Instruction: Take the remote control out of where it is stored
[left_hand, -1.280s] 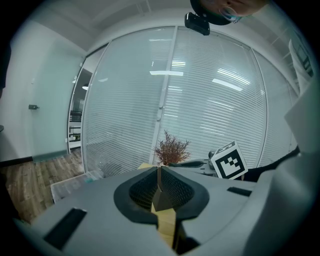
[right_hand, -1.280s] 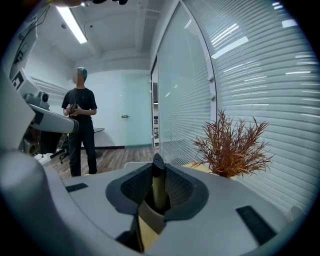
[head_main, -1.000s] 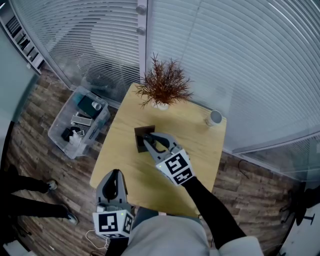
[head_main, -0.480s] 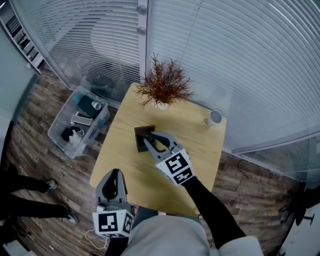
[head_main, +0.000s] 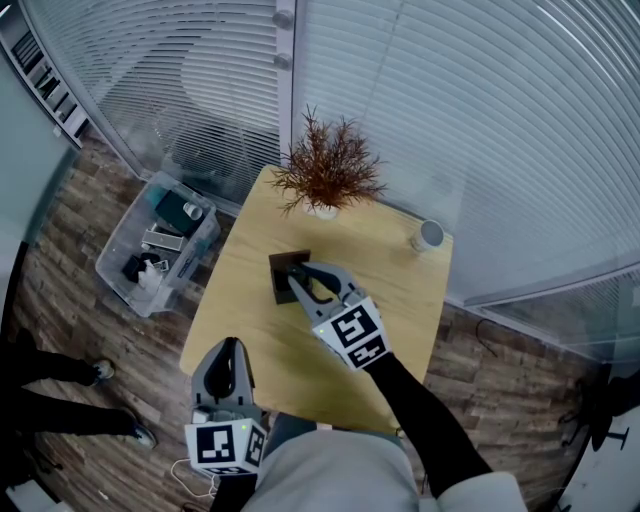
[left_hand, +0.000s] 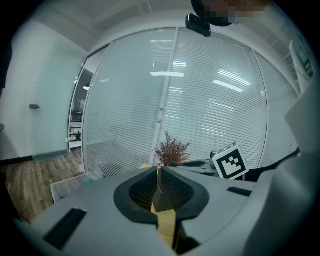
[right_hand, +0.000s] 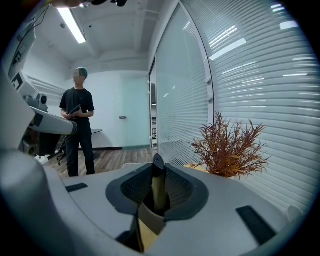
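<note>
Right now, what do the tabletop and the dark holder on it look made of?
Tabletop: light wood or wood-look laminate, judging by its even tan colour and matte, glare-free surface. Holder: dark brown, matte and square-edged; it could be wood or plastic, too small to tell.

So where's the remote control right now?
In the right gripper view, the remote control stands upright, clamped in the right gripper, at the dark holder mid-table, near the plant.

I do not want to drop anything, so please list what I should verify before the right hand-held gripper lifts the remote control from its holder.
1. Grip of right hand-held gripper on remote control: ok, shut on it.
2. The remote control upright between the pads: ok.
3. The remote control free of the holder: cannot tell.
4. The plant apart from that gripper: ok.
5. The left hand-held gripper shut, empty, away from the holder: ok.
</note>
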